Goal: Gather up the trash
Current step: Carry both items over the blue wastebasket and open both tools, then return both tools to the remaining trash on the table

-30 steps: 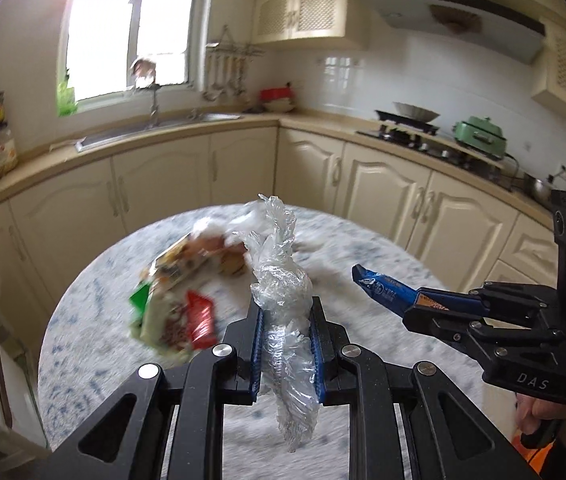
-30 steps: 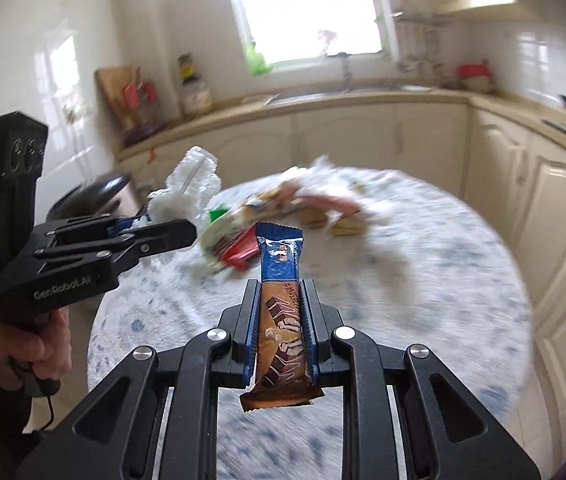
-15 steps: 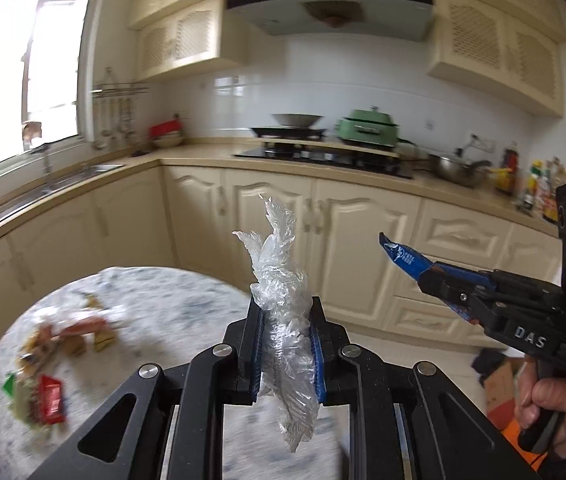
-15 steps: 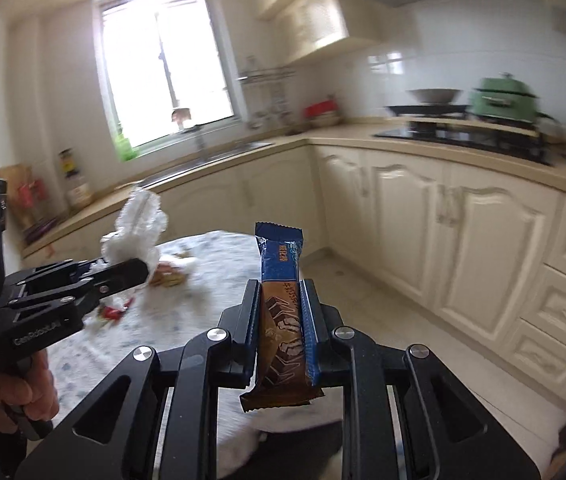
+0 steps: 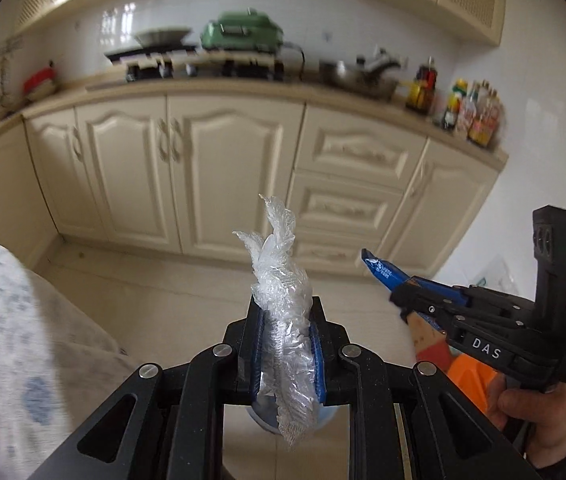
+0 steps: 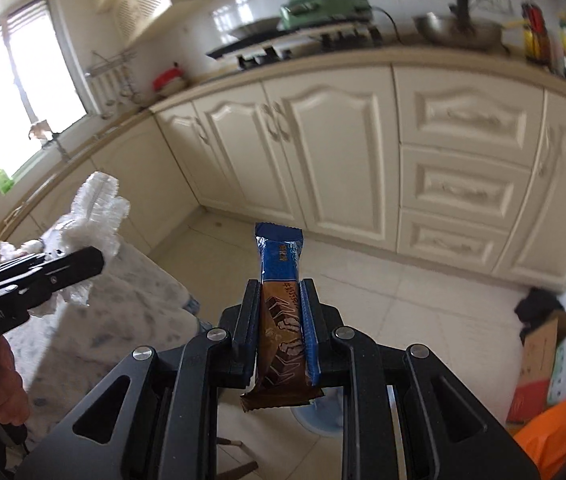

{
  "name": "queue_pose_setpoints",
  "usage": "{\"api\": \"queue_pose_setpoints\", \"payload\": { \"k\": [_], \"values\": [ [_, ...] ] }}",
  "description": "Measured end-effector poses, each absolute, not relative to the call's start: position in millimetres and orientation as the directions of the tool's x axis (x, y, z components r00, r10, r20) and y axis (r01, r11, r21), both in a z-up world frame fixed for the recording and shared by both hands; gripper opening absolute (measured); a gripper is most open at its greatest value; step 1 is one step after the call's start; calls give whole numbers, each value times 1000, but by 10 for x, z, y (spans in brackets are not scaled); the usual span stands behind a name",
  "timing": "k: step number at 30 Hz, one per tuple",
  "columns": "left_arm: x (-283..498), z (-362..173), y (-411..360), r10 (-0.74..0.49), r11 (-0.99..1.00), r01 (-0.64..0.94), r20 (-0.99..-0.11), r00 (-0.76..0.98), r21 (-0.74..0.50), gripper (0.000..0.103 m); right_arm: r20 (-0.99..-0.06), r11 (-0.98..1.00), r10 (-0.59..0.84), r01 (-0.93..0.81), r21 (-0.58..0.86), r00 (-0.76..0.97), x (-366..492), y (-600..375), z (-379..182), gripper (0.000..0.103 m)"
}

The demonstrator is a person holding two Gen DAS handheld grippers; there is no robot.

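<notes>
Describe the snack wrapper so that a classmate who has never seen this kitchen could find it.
Below the cream cabinets, find the right gripper. Its jaws clamp the snack wrapper: blue on top, brown below, unlike the clear crumpled plastic nearby.

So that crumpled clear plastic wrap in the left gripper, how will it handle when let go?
The plastic wrap looks thin and crinkled, so probably very light and floppy. Squeezed flat in the left gripper, it may cling to the pads or drift rather than drop straight.
</notes>
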State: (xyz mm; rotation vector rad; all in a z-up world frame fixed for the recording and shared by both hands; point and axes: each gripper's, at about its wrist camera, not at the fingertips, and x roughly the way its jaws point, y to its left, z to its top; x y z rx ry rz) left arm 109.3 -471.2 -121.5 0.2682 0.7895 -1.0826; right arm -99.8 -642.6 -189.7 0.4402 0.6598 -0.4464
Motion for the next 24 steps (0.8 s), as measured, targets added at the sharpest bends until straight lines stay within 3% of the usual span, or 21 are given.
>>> {"api": "queue_pose_setpoints", "payload": {
  "k": [8,11,13,15,16,18,19,21,23,24],
  "values": [
    [1640,-2032,-5798,-578,436,868,-813,70,-236,16,-754,747,-181,587,312,631,-963,-6825,-2657,19],
    [1846,-2314,-6159,-534,426,872,-845,28,-240,21,-775,720,-149,604,341,615,-910,-6983,-2890,22],
    [1904,-2497,-6446,-486,445,870,-873,35,-213,41,-800,698,-149,635,332,581,-900,-7066,-3028,23],
    [1877,-2574,-6657,-467,466,867,-881,71,-177,71,-807,676,-134,648,351,576,-925,-7127,-3128,24],
    [1869,-2565,-6678,-468,476,864,-879,92,-163,77,-809,667,-131,654,355,573,-942,-7141,-3150,27],
    [1911,-2536,-6708,-470,496,858,-872,134,-135,94,-810,660,-135,661,356,571,-980,-7155,-3177,33],
    [1935,-2518,-6733,-471,500,857,-869,151,-123,96,-809,657,-137,664,357,571,-991,-7156,-3181,41],
    [1928,-2478,-6739,-468,504,858,-867,172,-102,99,-806,647,-143,670,363,575,-1017,-7154,-3167,60],
    [1914,-2417,-6766,-466,512,856,-860,207,-72,101,-798,632,-166,683,365,580,-1045,-7145,-3121,90],
    [1877,-2368,-6708,-469,515,855,-855,222,-62,102,-795,626,-179,690,363,580,-1049,-7140,-3106,94]
  ]
}}
